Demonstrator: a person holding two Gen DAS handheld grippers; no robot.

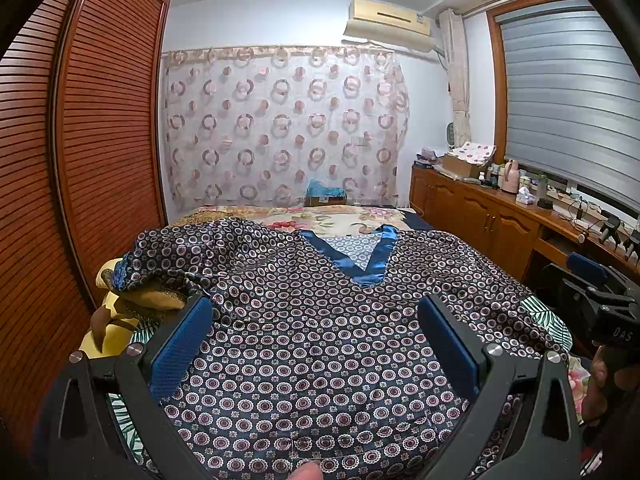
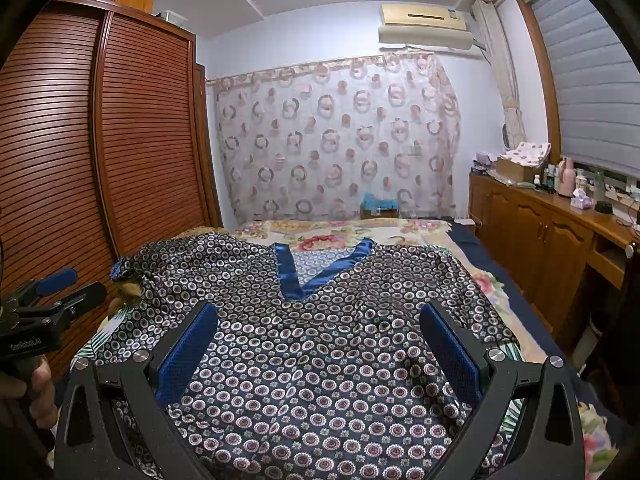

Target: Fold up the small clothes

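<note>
Silky dark cloth with little rings, the top (image 1: pixel 304 332) lies spread flat on the bed (image 1: pixel 320 216), its blue V-neck (image 1: pixel 352 256) toward the far edge. Left gripper (image 1: pixel 316 340) and right gripper (image 2: pixel 320 344) hover above with fingers wide, holding nothing. It looks light, soft and slippery; pinching a sleeve edge seems best.

Ahead of the tongs: floral bedspread (image 1: pixel 336 216), ring-patterned curtain (image 1: pixel 280 128), small box (image 1: pixel 326 196) at its foot. Left of the tongs: slatted wooden wardrobe (image 1: pixel 104 120). Right: wooden cabinet (image 1: pixel 480 216), cluttered with bottles; air conditioner (image 1: pixel 388 24) high above; grey blind (image 1: pixel 568 96).
</note>
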